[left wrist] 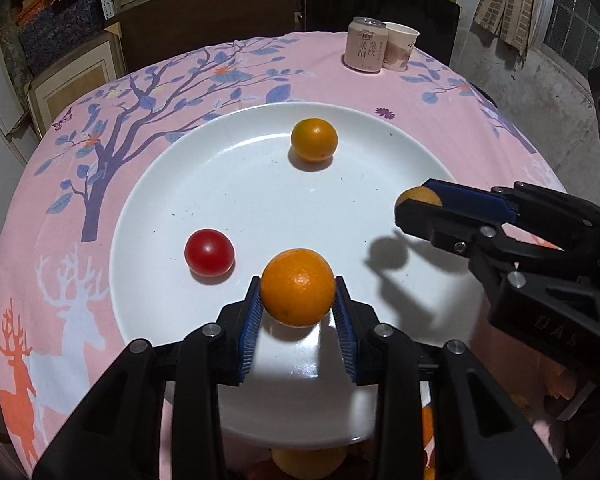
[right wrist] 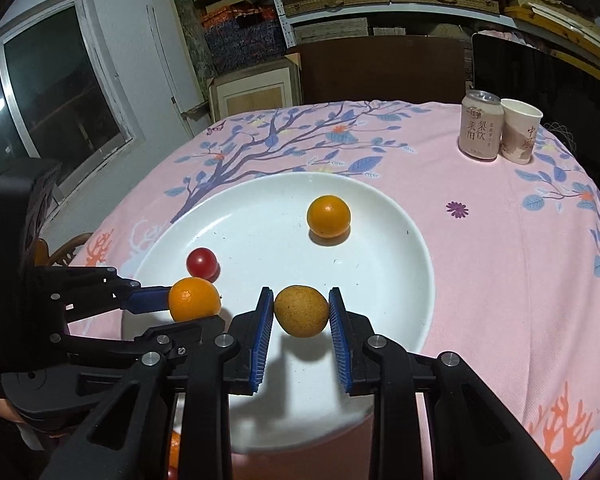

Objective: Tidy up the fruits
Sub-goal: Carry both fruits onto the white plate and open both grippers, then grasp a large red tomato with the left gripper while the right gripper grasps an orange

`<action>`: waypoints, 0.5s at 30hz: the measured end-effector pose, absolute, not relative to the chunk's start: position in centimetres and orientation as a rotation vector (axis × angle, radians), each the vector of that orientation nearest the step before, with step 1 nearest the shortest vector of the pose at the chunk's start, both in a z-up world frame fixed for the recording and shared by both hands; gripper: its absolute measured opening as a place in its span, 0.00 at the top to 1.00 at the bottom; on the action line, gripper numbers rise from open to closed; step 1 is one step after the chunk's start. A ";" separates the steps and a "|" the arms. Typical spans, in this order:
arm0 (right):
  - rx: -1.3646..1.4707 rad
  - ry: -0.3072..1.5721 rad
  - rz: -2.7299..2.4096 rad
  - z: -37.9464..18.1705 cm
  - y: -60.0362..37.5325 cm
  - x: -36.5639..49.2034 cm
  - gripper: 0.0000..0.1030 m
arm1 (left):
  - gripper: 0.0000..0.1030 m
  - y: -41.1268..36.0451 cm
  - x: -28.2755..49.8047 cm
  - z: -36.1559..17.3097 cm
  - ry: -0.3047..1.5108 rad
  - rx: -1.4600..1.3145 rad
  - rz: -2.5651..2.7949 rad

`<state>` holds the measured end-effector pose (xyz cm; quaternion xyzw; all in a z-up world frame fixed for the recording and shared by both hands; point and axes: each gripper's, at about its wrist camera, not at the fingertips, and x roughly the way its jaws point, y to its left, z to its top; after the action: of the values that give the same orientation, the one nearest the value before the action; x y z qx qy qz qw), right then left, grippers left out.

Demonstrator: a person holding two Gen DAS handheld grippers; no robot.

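Note:
A wide white plate (left wrist: 228,184) (right wrist: 384,248) lies on the pink tablecloth. On it rest a small orange (left wrist: 314,139) (right wrist: 328,216) at the back and a red cherry tomato (left wrist: 209,252) (right wrist: 201,263) to the left. My left gripper (left wrist: 297,294) (right wrist: 168,300) is shut on a bright orange (left wrist: 297,287) (right wrist: 194,299), held above the plate's near part. My right gripper (right wrist: 301,312) (left wrist: 416,200) is shut on a dull yellow-brown fruit (right wrist: 301,311) (left wrist: 418,197), held over the plate's near right side.
A drink can (left wrist: 366,45) (right wrist: 480,125) and a paper cup (left wrist: 400,46) (right wrist: 519,131) stand together at the table's far right. Another orange (left wrist: 308,462) lies under the plate's near rim. Chairs and stacked boxes stand behind the table.

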<state>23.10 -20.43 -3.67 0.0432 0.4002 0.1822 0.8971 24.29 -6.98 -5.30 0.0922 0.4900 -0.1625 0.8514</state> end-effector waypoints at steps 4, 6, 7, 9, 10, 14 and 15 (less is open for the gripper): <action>0.087 0.821 0.373 -3.8 -20.6 23.1 0.38 | 0.63 -6.4 25.0 -6.1 1.068 0.168 -0.311; 0.096 0.788 0.359 -2.9 -21.2 22.1 0.39 | 0.45 -5.7 24.5 -5.3 1.047 0.155 -0.297; 0.110 0.776 0.365 -2.3 -21.7 21.4 0.39 | 0.34 -5.2 24.0 -4.5 1.027 0.146 -0.291; 0.139 0.745 0.372 -1.0 -22.8 19.7 0.39 | 0.30 -4.2 22.6 -2.8 0.991 0.120 -0.299; 0.145 0.736 0.370 -0.4 -23.2 18.8 0.39 | 0.29 -3.5 21.5 -1.8 0.971 0.107 -0.311; 0.165 0.732 0.384 0.3 -24.9 13.9 0.33 | 0.24 -1.6 15.8 0.5 0.903 0.112 -0.356; 0.165 0.736 0.391 0.2 -25.1 12.9 0.32 | 0.23 -1.3 14.1 0.6 0.889 0.127 -0.367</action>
<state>12.90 -25.10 0.19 0.0799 0.3572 0.1895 0.9111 14.13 -1.33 0.57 0.0610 0.4273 -0.1763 0.8847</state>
